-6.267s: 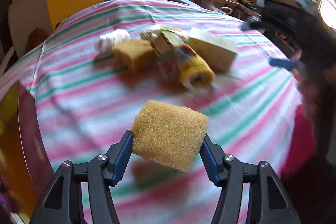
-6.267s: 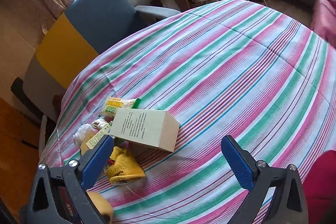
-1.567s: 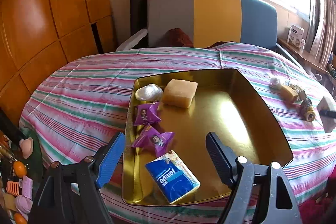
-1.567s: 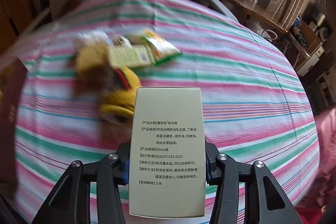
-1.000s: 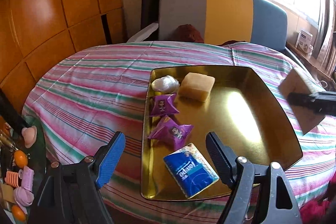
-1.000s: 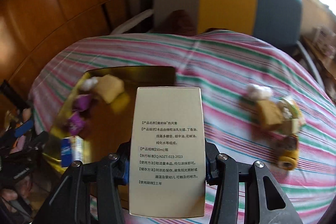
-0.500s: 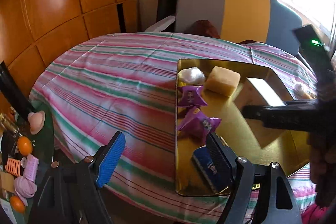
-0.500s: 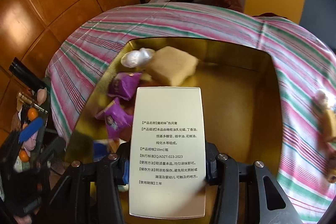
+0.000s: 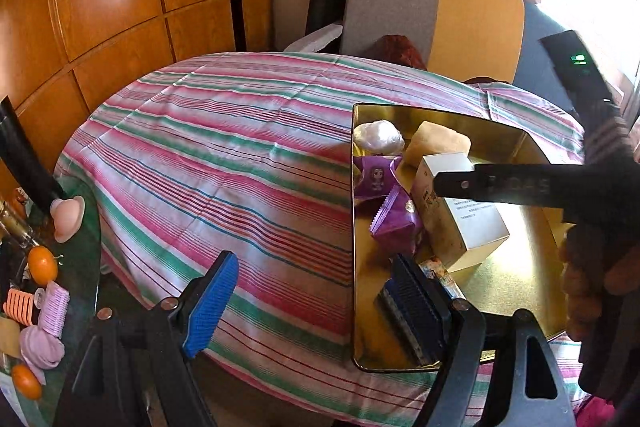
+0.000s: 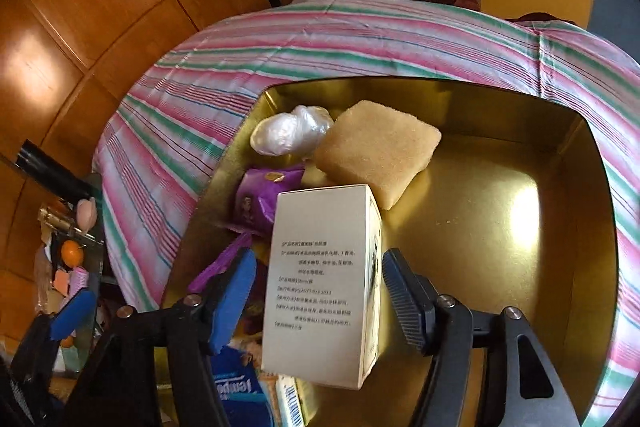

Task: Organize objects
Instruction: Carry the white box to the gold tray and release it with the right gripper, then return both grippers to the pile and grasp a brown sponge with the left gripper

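**Cream box released into the gold tray**

Right gripper [image 10: 316, 297]: jaws parted, having just been opening, blue pads standing clear of both sides of the cream box [image 10: 324, 287], which sits between them without being pressed. Seen from the left wrist view, the same right gripper [image 9: 444, 183] reaching in from the right edge, one dark finger crossing in front of the cream box [image 9: 460, 211], a hand [image 9: 592, 267] gripping the handle behind it.

Left gripper [image 9: 316, 299]: jaws spread wide, nothing between them, hovering over the near edge of the table, one pad above the striped tablecloth [image 9: 224, 163], the other above the near left corner of the tray.

Box resting inside the gold tray [image 10: 520, 227], printed face up, tilted, leaning on the purple snack packets [image 10: 260, 199] at its left side. Just beyond the box, a yellow sponge [image 10: 376, 155], touching or nearly touching its far end. Left of the sponge, in the tray's far left corner, a white crumpled bag [image 10: 292, 131]. At the near edge of the tray, partly under the box, a blue tissue pack [image 10: 236, 391].

Tray lying on the striped tablecloth [image 10: 360, 35]. Beyond the table, a chair [image 9: 432, 11] with grey and yellow back panels. Low at the left, a glass side table [image 9: 80, 267] carrying oranges and small pink items.
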The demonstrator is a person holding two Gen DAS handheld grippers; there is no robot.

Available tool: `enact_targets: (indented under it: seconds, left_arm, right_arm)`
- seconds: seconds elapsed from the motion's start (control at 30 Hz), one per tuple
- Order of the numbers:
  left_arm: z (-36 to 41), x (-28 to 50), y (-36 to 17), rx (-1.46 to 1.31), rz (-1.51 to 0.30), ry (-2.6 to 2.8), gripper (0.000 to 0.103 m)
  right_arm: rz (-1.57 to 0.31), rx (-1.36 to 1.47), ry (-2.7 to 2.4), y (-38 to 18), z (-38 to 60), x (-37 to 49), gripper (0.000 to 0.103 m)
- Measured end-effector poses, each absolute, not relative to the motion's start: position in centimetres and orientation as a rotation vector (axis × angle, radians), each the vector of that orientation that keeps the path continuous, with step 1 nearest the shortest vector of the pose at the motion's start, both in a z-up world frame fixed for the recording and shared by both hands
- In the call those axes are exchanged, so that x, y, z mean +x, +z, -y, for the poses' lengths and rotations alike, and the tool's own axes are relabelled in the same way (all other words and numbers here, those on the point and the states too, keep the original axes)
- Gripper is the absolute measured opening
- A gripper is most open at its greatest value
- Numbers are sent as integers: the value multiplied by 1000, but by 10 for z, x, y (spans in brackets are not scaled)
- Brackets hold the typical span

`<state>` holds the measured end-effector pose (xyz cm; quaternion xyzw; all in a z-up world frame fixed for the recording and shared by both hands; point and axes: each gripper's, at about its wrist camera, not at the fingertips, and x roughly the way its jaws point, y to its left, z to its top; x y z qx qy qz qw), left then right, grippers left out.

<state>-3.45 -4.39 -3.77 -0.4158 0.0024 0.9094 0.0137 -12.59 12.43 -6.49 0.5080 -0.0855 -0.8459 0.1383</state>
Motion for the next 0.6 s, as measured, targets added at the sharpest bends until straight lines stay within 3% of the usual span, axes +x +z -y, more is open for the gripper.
enact_targets:
  seconds: [0.6]
  left_arm:
    - [13, -16, -10, -1168, -107, 2819, 80]
  right_arm:
    - [96, 1296, -2651, -30, -172, -57, 84]
